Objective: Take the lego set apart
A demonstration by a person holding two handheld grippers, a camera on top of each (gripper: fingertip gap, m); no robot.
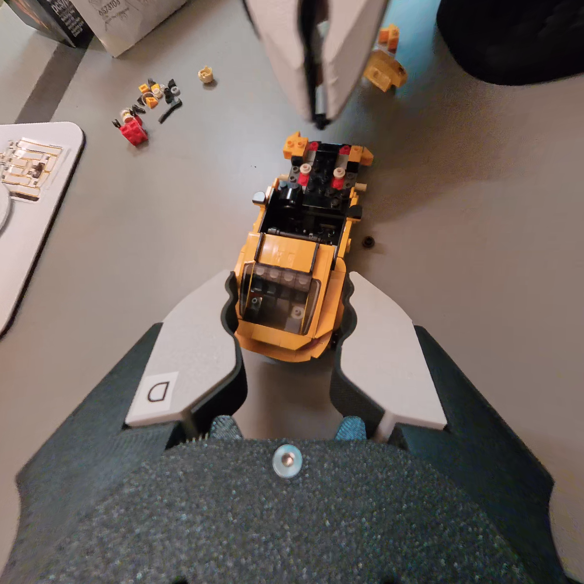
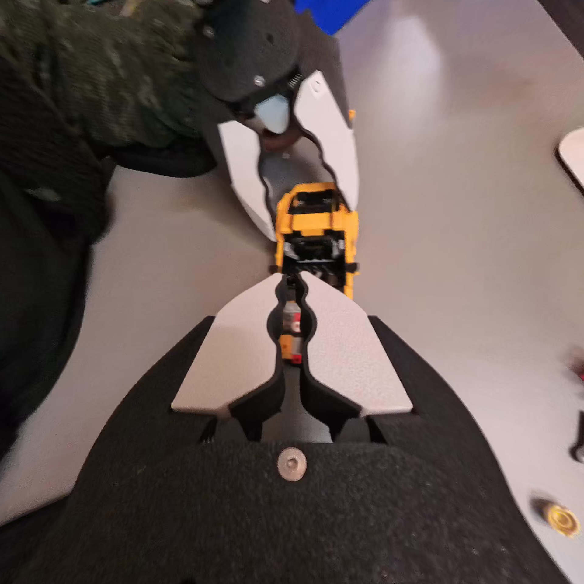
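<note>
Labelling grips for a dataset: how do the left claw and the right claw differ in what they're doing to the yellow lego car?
The left claw stands wide, clamping the lego car across its glazed end; the right claw is nearly shut over the stripped end. The left claw's fingers press the car's outer sides; the right claw's tips sit at the open cabin, whether pinching a piece is unclear. Both have grey fingers with wavy black pads.

One lego car, two hand-held grippers

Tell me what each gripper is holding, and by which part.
Left gripper clamps the yellow lego car across its windscreen end. Right gripper is nearly closed over its stripped end; grip unclear.
</note>
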